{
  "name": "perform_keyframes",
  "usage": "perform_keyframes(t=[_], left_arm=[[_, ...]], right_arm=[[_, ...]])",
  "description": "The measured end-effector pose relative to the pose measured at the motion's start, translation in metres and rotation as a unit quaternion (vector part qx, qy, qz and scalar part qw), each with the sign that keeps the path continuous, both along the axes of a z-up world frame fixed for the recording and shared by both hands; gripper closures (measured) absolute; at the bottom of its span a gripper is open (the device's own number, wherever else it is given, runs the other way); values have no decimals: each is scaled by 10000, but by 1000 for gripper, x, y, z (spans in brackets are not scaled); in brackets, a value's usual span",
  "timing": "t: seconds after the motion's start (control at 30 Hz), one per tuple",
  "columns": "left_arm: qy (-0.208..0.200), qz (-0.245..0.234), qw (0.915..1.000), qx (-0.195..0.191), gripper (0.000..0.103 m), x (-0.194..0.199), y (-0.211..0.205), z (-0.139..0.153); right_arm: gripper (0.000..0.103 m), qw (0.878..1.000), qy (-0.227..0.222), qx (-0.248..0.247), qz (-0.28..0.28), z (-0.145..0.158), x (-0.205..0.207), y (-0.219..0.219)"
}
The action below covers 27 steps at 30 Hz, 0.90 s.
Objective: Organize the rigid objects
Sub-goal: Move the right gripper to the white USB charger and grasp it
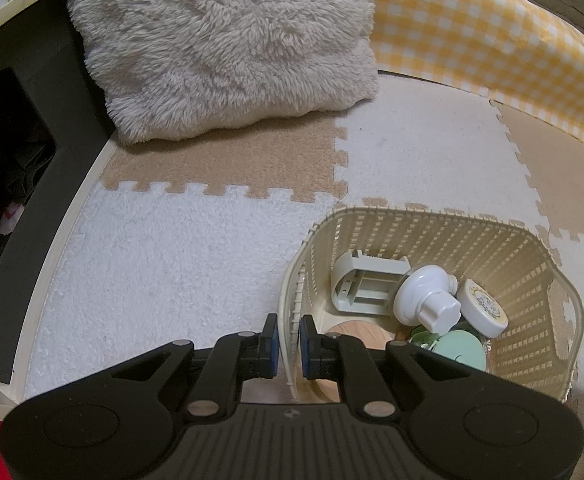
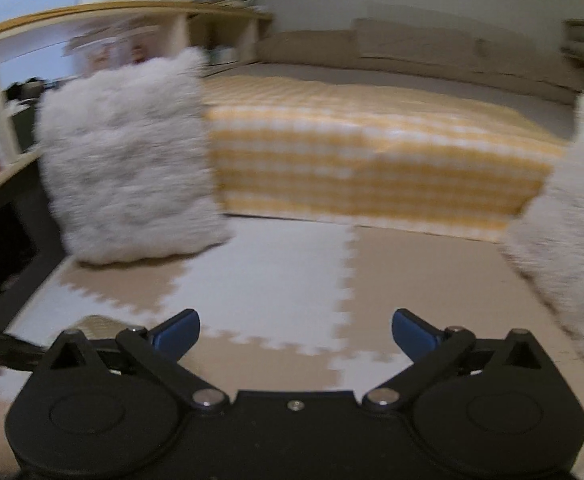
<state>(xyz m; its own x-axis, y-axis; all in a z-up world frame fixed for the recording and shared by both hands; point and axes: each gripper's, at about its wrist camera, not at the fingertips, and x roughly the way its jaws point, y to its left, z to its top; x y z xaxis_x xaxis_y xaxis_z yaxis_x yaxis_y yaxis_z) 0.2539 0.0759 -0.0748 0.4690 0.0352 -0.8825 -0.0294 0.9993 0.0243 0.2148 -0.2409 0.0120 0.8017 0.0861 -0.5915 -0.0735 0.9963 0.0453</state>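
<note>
Left claw [image 1: 288, 342] is pinching the near wall of the basket [image 1: 532, 264], lower right of its frame; we're holding it steady. Right claw [image 2: 295, 334] is spread wide, empty, facing bare floor mat [image 2: 275, 272]; no loose item visible.

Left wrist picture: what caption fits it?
Left gripper clamps the cream basket wall, small items inside.

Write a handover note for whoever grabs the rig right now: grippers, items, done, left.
Left gripper: shut on the near wall of the cream basket, steadying it.
Right gripper: open, empty, over the foam floor mat.
In the basket: grey bracket, white knob piece, round white case, green lid, wooden disc.
Done: those five are binned.
Left: no loose items in either view; look around before finishing.
</note>
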Motion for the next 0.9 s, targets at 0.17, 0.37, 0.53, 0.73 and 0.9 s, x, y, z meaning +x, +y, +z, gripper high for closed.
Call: perform_keyframes(t=[0.17,0.37,0.53,0.73,0.9], left_arm=[[1,0,10000,3,93,0,0,0],[2,1,10000,1,93,0,0,0],[1,0,10000,5,93,0,0,0],[1,0,10000,5,93,0,0,0],[2,0,10000,10,93,0,0,0]], right_arm=[[0,9977,-22,-70,-675,-30,0,-47],[0,9912,318,-84,-1281,-64,6,-93],[0,9874,838,55,-1339,-90,15,-114],[14,9812,1534,25,-1173,-116,29,-121],[41,9721,2174,-182,-859,-143,35,-122]])
